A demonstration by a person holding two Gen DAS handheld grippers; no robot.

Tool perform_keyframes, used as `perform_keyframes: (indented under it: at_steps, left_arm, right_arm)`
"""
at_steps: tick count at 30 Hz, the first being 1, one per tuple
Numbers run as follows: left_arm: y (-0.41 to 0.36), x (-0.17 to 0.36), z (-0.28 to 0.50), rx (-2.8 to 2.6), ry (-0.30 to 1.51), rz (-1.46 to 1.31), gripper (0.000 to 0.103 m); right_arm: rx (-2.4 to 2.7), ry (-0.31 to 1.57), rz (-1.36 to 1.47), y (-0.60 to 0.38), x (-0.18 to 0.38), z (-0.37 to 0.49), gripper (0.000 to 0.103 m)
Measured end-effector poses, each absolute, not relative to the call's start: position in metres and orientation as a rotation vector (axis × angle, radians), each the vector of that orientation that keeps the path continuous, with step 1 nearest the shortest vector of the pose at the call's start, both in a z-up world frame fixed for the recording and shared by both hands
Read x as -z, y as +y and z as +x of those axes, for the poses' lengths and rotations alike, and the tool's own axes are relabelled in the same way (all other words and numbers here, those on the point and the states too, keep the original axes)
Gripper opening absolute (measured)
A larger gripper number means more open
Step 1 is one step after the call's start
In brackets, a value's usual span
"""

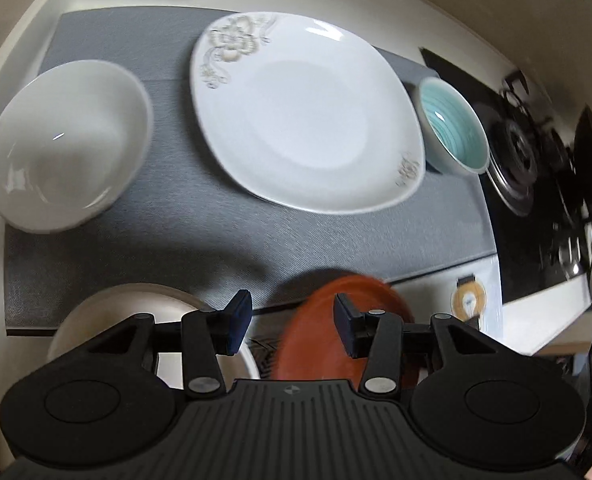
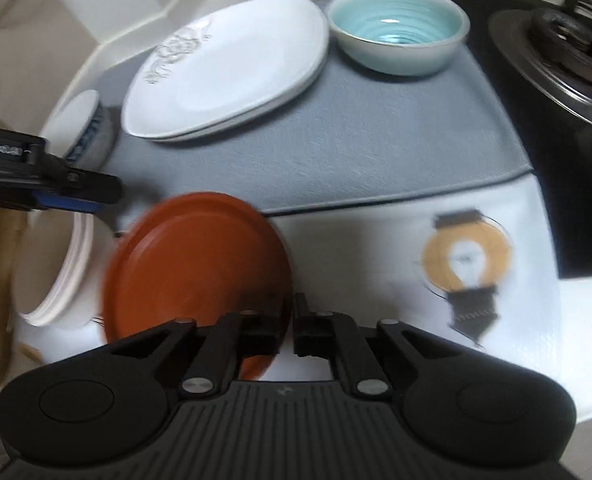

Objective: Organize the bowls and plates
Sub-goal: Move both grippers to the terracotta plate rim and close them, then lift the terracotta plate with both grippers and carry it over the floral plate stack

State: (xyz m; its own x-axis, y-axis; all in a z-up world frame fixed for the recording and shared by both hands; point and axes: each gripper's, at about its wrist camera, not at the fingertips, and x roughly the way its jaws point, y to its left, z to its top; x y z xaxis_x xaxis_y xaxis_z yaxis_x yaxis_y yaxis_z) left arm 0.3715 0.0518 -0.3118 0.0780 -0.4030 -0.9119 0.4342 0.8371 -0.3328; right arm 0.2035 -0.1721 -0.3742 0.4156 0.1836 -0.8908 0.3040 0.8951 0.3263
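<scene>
My right gripper (image 2: 290, 326) is shut on the rim of a red-brown plate (image 2: 192, 272), which it holds tilted over the counter's front edge. In the left wrist view the same plate (image 1: 328, 340) shows blurred behind my left gripper (image 1: 292, 324). That gripper is open with nothing between its pads. Beside the red plate stands a stack of cream plates (image 2: 56, 264) (image 1: 136, 308). On the grey mat (image 1: 176, 232) lie a white bowl (image 1: 68, 148), a large white flowered plate (image 1: 304, 112) and a teal bowl (image 1: 452, 128).
A gas stove burner (image 2: 564, 52) sits to the right of the mat. A white cloth with a watch print (image 2: 464, 264) covers the counter at the front right. The white bowl (image 2: 80, 128) shows a blue pattern on its outside.
</scene>
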Motion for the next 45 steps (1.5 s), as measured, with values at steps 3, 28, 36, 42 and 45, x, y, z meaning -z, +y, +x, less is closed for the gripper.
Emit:
perform_keyframes:
  at_steps: [3, 28, 36, 42, 45]
  left_arm:
    - [0.042, 0.313, 0.362, 0.644, 1.364, 0.076, 0.048]
    - [-0.012, 0.357, 0.343, 0.658, 1.388, 0.21, 0.021]
    - [-0.001, 0.352, 0.342, 0.632, 1.405, 0.165, 0.011]
    - [-0.009, 0.348, 0.335, 0.572, 1.408, 0.144, 0.01]
    - [-0.01, 0.351, 0.33, 0.511, 1.453, 0.106, 0.01]
  right_arm:
    - [0.178, 1.099, 0.465, -0.195, 0.366, 0.195, 0.005]
    - [0.169, 1.153, 0.377, -0.211, 0.376, 0.186, 0.063]
    - [0.073, 1.16, 0.243, -0.201, 0.368, 0.197, 0.036]
    - [-0.04, 1.182, 0.157, -0.204, 0.369, 0.202, 0.025]
    - [-0.067, 1.197, 0.233, -0.22, 0.372, 0.206, 0.02]
